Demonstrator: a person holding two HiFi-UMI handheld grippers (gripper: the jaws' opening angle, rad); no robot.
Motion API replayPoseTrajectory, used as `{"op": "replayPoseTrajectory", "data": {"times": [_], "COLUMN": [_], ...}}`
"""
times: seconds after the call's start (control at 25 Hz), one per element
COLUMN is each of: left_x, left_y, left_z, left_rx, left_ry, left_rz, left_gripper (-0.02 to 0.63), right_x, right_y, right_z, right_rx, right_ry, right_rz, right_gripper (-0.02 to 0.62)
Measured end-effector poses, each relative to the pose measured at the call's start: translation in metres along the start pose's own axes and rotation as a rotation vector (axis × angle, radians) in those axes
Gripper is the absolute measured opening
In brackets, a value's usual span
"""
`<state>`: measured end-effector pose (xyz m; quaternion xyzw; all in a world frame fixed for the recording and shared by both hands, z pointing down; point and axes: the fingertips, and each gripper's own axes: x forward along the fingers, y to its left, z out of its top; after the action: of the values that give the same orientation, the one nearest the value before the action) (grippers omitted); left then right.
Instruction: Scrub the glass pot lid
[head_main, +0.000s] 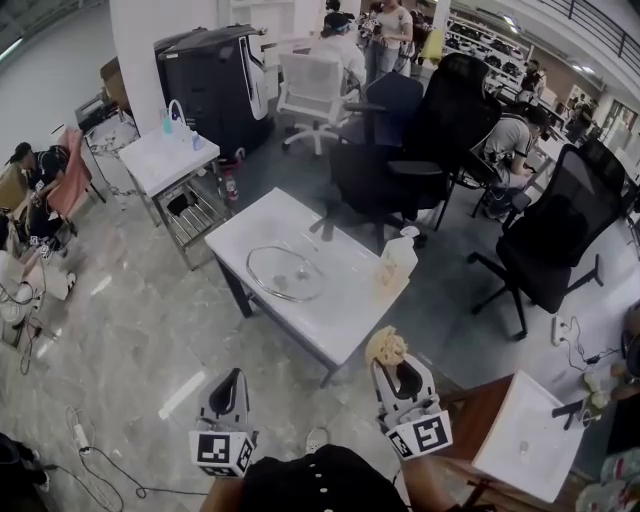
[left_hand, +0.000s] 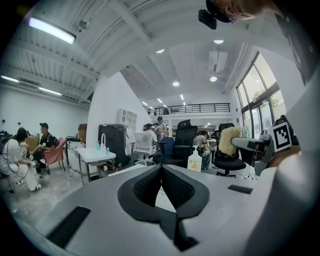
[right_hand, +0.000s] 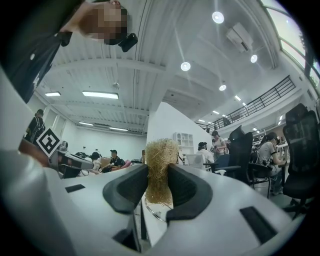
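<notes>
Glass is what the round pot lid (head_main: 286, 274) is made of. It lies flat on the white table (head_main: 335, 305) in the middle of the room, more to the table's left side. Nothing touches it. A white soap bottle (head_main: 400, 255) with a pump stands near the table's right edge, apart from the lid.

Both grippers are low in the head view, close to the person and well apart from the table. They hang over the grey floor.

The right gripper (head_main: 392, 364) holds a yellow scrubber (head_main: 386, 346) that looks like a ball of dry straw. In the right gripper view its two black fingers (right_hand: 127, 187) squeeze the scrubber (right_hand: 161, 155) from both sides, and the top of the ball sticks up past them.

The left gripper (head_main: 232, 378) holds nothing. In the left gripper view its fingers (left_hand: 145, 185) are pressed together at the tips with no gap.

Black office chairs (head_main: 450, 130) stand behind the table. A smaller white table (head_main: 165, 155) with little bottles stands further back on the left.
</notes>
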<state>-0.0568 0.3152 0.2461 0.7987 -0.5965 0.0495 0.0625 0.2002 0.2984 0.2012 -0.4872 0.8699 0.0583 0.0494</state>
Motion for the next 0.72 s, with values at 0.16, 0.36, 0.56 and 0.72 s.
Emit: {"op": "replayPoseTrajectory", "data": {"times": [0.16, 0.36, 0.56, 0.72], "left_x": [0.021, 0.037, 0.058, 0.086], "left_y": [-0.003, -0.001, 0.015, 0.026], "left_z": [0.003, 0.005, 0.000, 0.001], "left_rx": [-0.001, 0.005, -0.004, -0.005], "left_ry": [-0.003, 0.021, 0.045, 0.035], "left_rz": [0.019, 0.024, 0.018, -0.006], "left_gripper": [0.026, 0.026, 0.026, 0.026], "right_x": [0.015, 0.034, 0.053, 0.078], "right_y": [-0.018, -0.029, -0.035, -0.042], "right_z": [-0.007, -0.014, -0.022, -0.030], "right_rx": [0.007, 0.025, 0.037, 0.029], "right_ry": [0.006, 0.014, 0.019, 0.023], "right_rz": [0.018, 0.026, 0.011, 0.000], "right_gripper": [0.133, 0.133, 0.133, 0.133]}}
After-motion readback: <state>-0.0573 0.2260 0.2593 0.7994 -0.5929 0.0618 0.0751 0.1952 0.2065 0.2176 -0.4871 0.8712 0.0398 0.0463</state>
